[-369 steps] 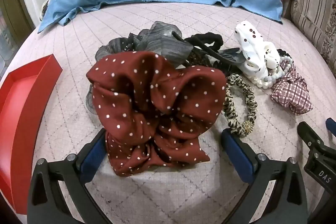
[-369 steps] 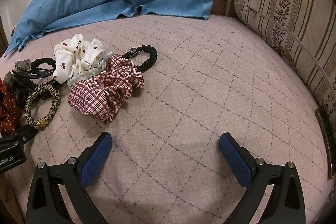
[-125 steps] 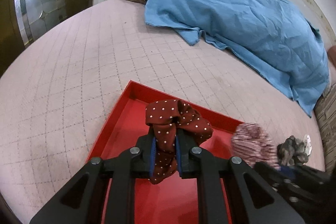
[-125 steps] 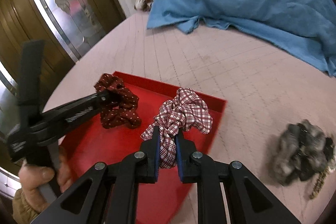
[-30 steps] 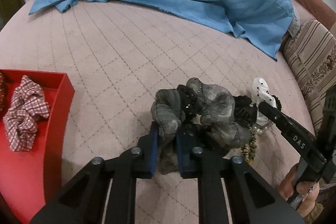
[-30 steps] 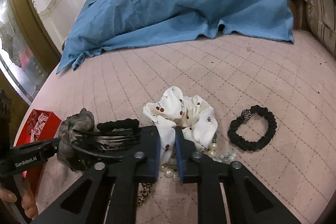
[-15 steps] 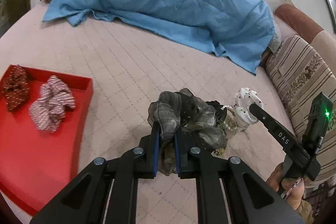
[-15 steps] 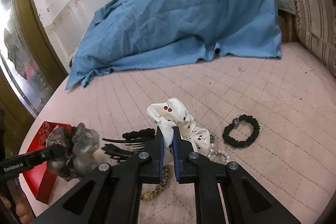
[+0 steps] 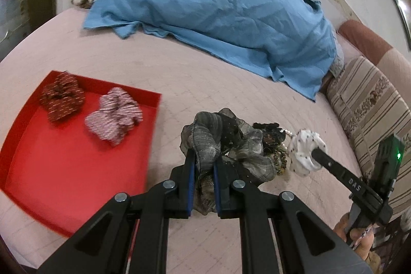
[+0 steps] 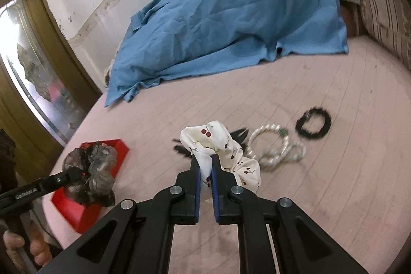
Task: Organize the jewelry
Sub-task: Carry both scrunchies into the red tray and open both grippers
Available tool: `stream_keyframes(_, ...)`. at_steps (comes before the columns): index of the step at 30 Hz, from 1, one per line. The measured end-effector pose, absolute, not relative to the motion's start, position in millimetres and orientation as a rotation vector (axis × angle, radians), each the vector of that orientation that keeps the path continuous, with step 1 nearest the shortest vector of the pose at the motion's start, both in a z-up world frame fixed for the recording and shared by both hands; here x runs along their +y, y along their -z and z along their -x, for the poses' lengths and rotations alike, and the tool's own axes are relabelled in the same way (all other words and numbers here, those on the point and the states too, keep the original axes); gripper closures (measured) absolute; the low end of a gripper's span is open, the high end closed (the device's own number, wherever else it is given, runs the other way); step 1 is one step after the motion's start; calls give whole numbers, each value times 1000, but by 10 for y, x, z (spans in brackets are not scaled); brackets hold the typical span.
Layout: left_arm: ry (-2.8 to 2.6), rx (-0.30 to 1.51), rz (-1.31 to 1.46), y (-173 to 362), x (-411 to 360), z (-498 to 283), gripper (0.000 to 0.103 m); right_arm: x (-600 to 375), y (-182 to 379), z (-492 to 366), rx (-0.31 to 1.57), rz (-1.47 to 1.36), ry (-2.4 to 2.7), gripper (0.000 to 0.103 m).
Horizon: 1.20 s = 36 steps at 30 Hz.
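Both scrunchies now lifted — grey scrunchie (image 9: 221,145) pinched in left fingers (image 9: 190,179), cherry scrunchie (image 10: 218,148) in right fingers (image 10: 197,176) — pearls (image 10: 277,145) beyond.

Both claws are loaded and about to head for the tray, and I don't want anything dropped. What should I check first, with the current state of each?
1. Left claw shut on grey scrunchie: ok.
2. Right claw shut on white scrunchie: ok.
3. Grey scrunchie free of the black clip behind it: cannot tell.
4. White scrunchie clear of the pearl bracelet: ok.
5. Red tray has bare floor for both: ok.
6. Black scrunchie left on the bed, out of the path: ok.
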<state>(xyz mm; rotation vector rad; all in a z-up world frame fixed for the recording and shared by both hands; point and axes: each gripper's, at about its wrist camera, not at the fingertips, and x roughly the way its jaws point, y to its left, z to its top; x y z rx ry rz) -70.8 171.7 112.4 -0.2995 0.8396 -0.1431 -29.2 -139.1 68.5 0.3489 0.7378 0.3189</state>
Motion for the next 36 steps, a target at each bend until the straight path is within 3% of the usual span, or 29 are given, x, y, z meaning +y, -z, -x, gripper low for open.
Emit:
stream_keyframes(13, -25, 798, 391, -1058, 2722, 1076, 91, -832, -738, 540, 816, -379, -437, 94)
stream_keyframes(29, -262, 808, 565, -706, 3834, 1271, 91, 986, -1027, 564, 852, -124, -728, 94)
stream_keyframes(36, -292, 804, 582, -663, 3971, 1317, 91, 1749, -722, 576, 922, 45, -779, 94)
